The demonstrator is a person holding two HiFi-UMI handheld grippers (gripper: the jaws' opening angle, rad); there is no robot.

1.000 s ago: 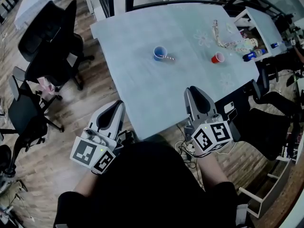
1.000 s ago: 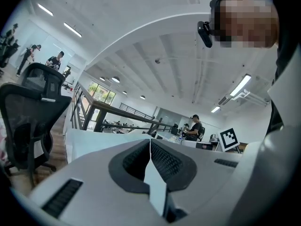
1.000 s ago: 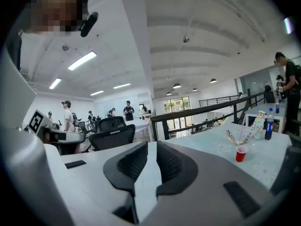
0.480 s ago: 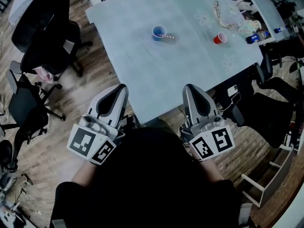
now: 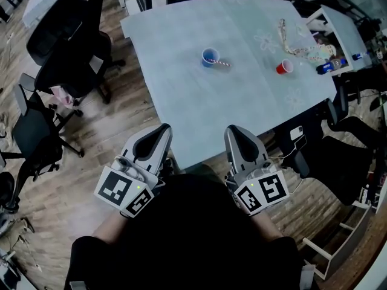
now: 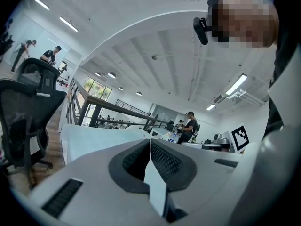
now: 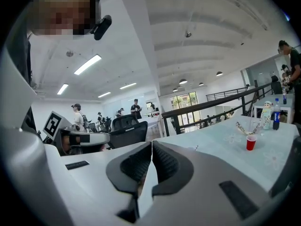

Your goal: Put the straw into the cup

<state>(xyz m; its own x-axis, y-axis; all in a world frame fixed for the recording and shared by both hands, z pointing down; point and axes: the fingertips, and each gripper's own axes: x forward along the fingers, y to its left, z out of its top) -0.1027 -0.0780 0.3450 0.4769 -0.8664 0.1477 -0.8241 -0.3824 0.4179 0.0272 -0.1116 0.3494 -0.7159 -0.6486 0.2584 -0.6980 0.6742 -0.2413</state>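
A blue cup (image 5: 209,57) stands on the pale table (image 5: 181,101), far from me. A red-and-white striped straw (image 5: 223,63) sticks out to its right; whether its end rests inside the cup I cannot tell. Both grippers hang at the table's near edge, well short of the cup. My left gripper (image 5: 163,129) has its jaws pressed together with nothing between them, and the left gripper view shows its tips (image 6: 150,143) meeting. My right gripper (image 5: 233,130) is shut and empty too, as its own view shows (image 7: 151,145).
A red cup (image 5: 282,67) (image 7: 251,143) stands right of the blue one, with a beaded cord (image 5: 289,44) behind it. A white side table (image 5: 338,35) carries bottles. Black office chairs (image 5: 66,47) stand to the left. Another chair (image 5: 338,156) and cables sit at the right.
Both grippers have drawn back and closer together at the table's near edge, the right one moving left. The cup and straw lie as before.
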